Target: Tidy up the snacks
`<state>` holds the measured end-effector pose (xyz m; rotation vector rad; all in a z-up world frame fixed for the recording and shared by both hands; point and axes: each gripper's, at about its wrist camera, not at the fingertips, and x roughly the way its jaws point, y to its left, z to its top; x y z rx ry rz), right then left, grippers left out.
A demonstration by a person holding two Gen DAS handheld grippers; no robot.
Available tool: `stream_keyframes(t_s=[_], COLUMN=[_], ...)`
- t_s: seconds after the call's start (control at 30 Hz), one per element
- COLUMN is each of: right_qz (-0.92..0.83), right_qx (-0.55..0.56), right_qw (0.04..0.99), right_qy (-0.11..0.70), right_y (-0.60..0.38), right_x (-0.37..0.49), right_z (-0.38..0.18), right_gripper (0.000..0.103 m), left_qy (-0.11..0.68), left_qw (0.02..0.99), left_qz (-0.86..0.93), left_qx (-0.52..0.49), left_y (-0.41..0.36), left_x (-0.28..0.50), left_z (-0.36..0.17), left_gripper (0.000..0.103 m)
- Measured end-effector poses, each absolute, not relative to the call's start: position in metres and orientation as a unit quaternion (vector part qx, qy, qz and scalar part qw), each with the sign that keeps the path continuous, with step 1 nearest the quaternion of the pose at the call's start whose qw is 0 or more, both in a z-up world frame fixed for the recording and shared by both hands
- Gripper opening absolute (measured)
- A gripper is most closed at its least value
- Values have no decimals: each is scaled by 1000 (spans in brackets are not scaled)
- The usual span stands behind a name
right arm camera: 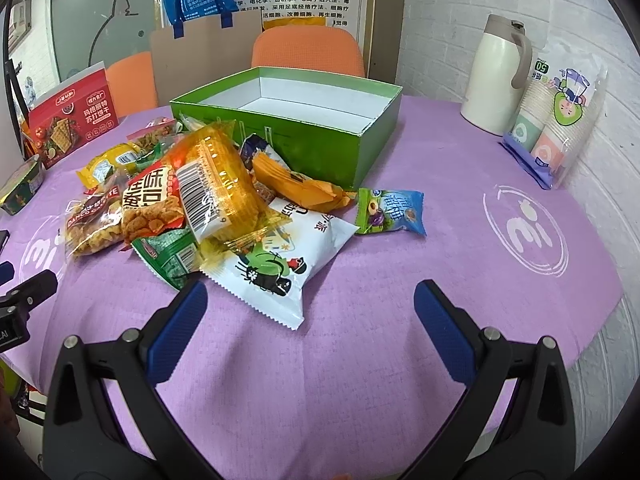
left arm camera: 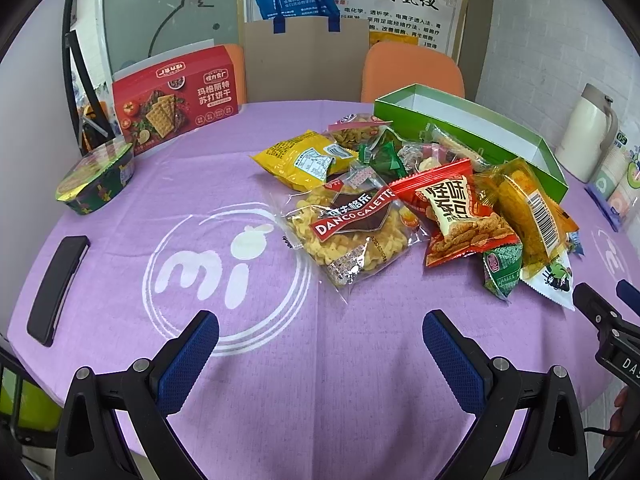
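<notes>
Purple tablecloth (right arm camera: 400,240), green box (right arm camera: 280,136), orange chairs (right arm camera: 308,50)

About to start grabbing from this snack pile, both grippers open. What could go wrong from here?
1. The yellow barcode packet lies tilted on top of other bags; pulling one beneath may spill it.
2. The white bag lies flat on the purple tablecloth, so fingers may snag cloth.
3. The green box looks light and could slide if bumped.
</notes>
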<state>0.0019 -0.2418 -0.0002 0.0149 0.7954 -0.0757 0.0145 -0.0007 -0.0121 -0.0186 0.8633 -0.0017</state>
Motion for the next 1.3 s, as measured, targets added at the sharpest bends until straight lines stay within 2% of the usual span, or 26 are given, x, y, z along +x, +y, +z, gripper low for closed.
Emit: stream_keyframes(t_s=[0.4,0.63,0.8,0.97,1.03,1.07,1.13,1.2,1.3], right_qz=[-25,55,85,114,123,126,112,114,110], right_qx=[9,47,24,8,6,4,0,23,46], right_qw=[920,938,937,930,928,926,924,925,927], right_qy=[392,340,338,349,351,357,366,362,355], right_y=[-242,-245,-233,-221,-218,-217,-220,-230,-245], right_x=[9,5,19,42,50,54,57,53,43], right_z=[-5,1,3,0,-2,-5,-10,-9,-4], right_gripper=[103,103,103,101,81,76,57,51,48], left_qy=[425,404,425,410,411,413,416,417,420], left_qw=[905,915,905,911,909,907,904,901,895], left_qz=[-1,-8,-23,-49,-69,-79,-98,-116,-145], left_qx=[-8,18,-2,12,14,9,-6,-23,-36], left_y=[0,2,14,2,-5,-7,-9,-11,-21], left_x=[23,30,42,46,49,50,54,59,69], left_z=[-16,-8,-9,1,3,4,6,8,9], left_gripper=[103,103,102,101,101,99,93,83,72])
